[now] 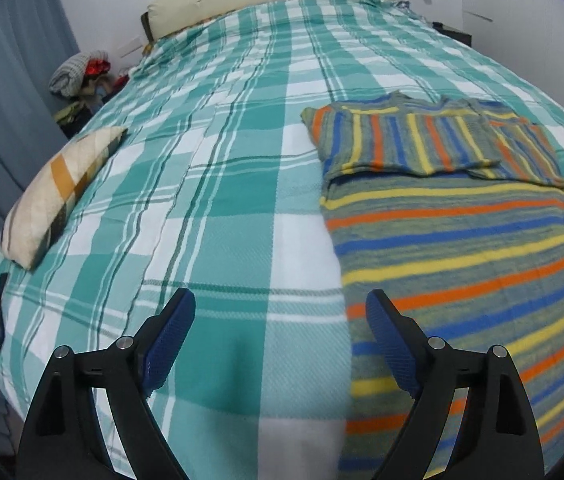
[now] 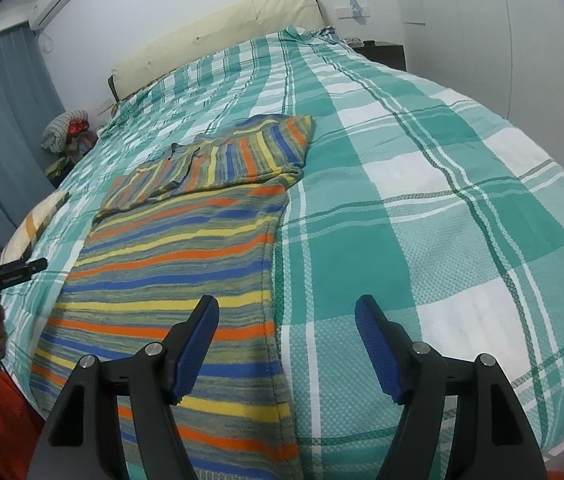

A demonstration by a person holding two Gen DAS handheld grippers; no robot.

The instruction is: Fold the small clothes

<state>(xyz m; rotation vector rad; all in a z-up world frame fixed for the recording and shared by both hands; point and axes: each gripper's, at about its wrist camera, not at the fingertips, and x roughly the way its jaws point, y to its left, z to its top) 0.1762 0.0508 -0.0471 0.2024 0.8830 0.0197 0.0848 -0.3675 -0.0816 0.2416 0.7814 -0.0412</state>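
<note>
Two grippers, both with fingers spread and nothing between them. The left gripper (image 1: pixel 279 344) hangs over bare bedspread (image 1: pixel 221 208), with the striped garment (image 1: pixel 462 248) just beside its right finger; no pad touches cloth. The right gripper (image 2: pixel 286 348) straddles the garment's right edge: left finger over the stripes, right finger over the bedspread.

The garment lies flat on the bed, sleeves folded in across the chest at the far end, lower body spread toward the cameras. My read: sleeve folds done, hem-to-collar fold is next. The grippers sit near the garment's two sides at the hem end, likely so each can pinch a corner. The left needs to shift toward the cloth first. Pillow (image 1: pixel 61 192) is well clear.
</note>
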